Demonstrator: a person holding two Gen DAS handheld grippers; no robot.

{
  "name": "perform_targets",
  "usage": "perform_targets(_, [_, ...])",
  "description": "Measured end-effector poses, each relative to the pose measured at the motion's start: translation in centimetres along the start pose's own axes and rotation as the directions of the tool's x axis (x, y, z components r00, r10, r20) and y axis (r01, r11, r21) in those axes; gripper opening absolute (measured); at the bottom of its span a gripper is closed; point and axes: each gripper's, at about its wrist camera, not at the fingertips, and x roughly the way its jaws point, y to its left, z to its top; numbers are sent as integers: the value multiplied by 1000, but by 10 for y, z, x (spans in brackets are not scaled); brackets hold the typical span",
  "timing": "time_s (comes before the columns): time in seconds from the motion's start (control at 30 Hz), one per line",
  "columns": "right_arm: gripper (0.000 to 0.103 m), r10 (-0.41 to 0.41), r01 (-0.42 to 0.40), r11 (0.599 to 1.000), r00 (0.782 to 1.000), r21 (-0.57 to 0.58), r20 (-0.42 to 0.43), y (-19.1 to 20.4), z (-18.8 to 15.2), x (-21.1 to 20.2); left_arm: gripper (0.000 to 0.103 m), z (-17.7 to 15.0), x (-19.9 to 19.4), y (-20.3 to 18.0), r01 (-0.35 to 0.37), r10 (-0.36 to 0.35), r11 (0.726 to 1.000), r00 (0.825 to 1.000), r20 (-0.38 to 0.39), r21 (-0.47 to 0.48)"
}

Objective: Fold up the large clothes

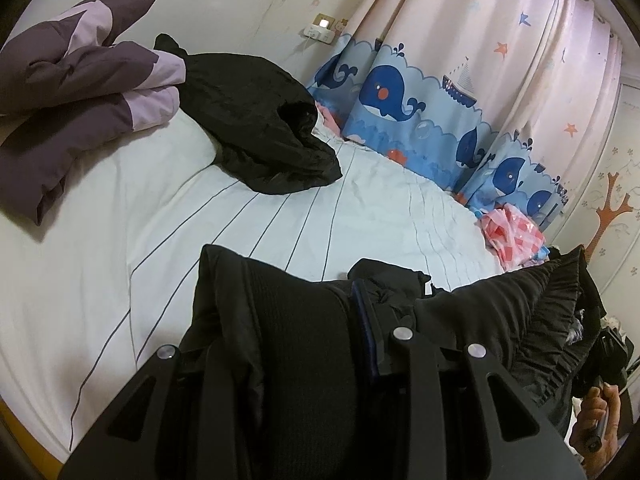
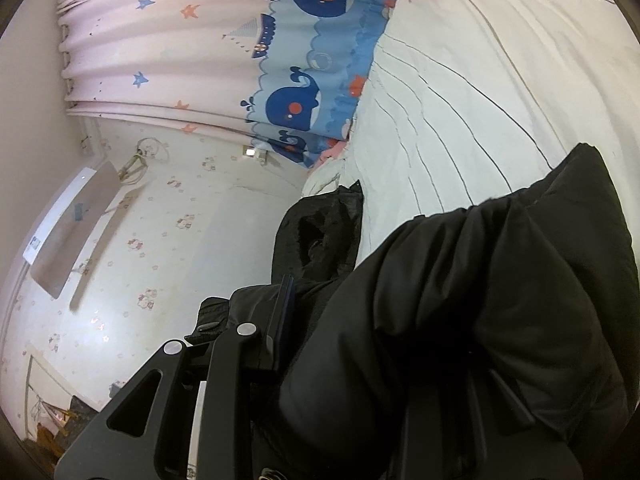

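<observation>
So the black jacket [image 1: 500, 300] is strung between the two tools right now, long axis running side to side above the near part of the bed [image 1: 360, 200]. The left gripper [image 1: 320, 312] is nearly closed, pinching a thick bunched edge of it, and the right gripper [image 2: 316, 308] looks clamped on the other end, though the puffy fabric covers most of one finger there. From both views the jacket hangs right at the fingers, not out ahead. I'd say the next bit is laying it flat on the striped sheet in front. Plenty of open room in the middle; the other black garment [image 1: 260, 128] and the purple quilt [image 1: 80, 92] sit well back near the wall, curtain [image 1: 460, 80] along the far edge
</observation>
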Motion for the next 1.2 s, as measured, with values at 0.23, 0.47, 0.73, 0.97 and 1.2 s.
perform_targets(0.23, [28, -15, 15, 1000, 1000, 6, -4, -5, 1, 1, 32, -1, 1, -2, -8, 8, 1000, 1000, -3, 6])
perform_targets(0.47, [28, -22, 22, 1000, 1000, -11, -10, 3, 1, 0, 32, 1, -2, 0, 12, -12, 1000, 1000, -18, -21])
perform_targets(0.73, [28, -45, 43, 997, 999, -57, -29, 17, 12, 10, 32, 5, -2, 3, 16, -17, 1000, 999, -37, -26])
perform_targets(0.97, [28, -168, 169, 986, 984, 1, -49, -15, 24, 39, 42, 12, 14, 15, 57, -67, 995, 991, -118, -86])
perform_targets(1.2, [28, -187, 188, 982, 981, 20, -48, -39, 20, 49, 55, 23, 10, 20, 72, -80, 995, 988, -134, -68])
